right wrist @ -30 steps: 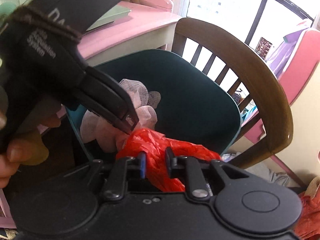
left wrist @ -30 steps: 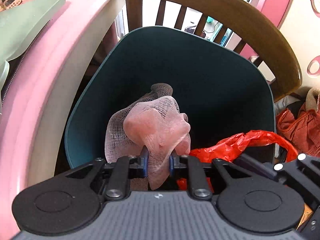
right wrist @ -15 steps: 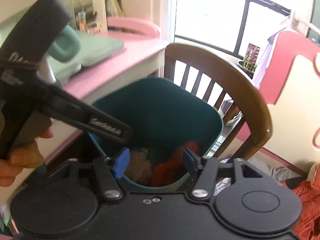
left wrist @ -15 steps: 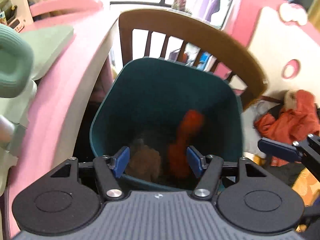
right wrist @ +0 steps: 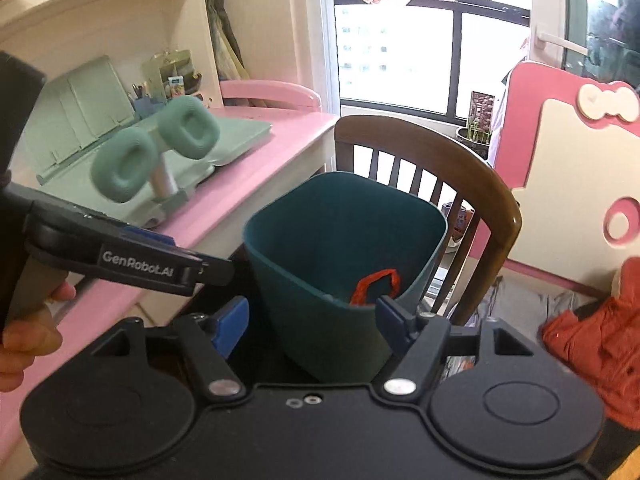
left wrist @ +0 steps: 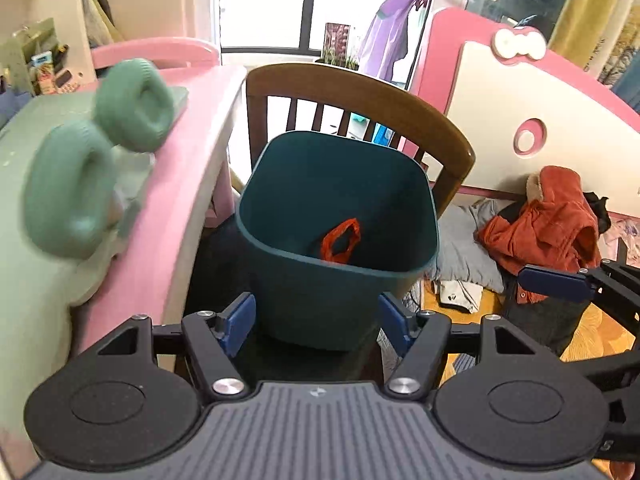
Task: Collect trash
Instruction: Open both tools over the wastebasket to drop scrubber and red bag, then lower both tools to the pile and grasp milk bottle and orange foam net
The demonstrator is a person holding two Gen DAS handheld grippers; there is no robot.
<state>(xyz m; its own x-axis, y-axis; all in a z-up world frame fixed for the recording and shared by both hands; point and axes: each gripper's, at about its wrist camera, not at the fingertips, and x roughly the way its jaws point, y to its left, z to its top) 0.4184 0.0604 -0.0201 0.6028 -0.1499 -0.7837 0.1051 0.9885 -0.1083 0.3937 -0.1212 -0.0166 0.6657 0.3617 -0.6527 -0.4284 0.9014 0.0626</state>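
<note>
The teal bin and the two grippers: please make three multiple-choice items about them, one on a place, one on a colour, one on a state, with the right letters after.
1. Where is the red plastic bag?
A. inside the teal bin
B. on the pink desk
C. on the wooden chair

2. What colour are the pads on the fingertips of the left gripper?
A. green
B. blue
C. white

3. How does the right gripper stand?
A. shut on the bag
B. shut on nothing
C. open and empty

Answers:
1 A, since the bag's loop shows below the bin's rim in both views.
2 B, since both pads are plainly blue.
3 C, since its fingers stand wide apart in front of the bin with nothing between them.
</note>
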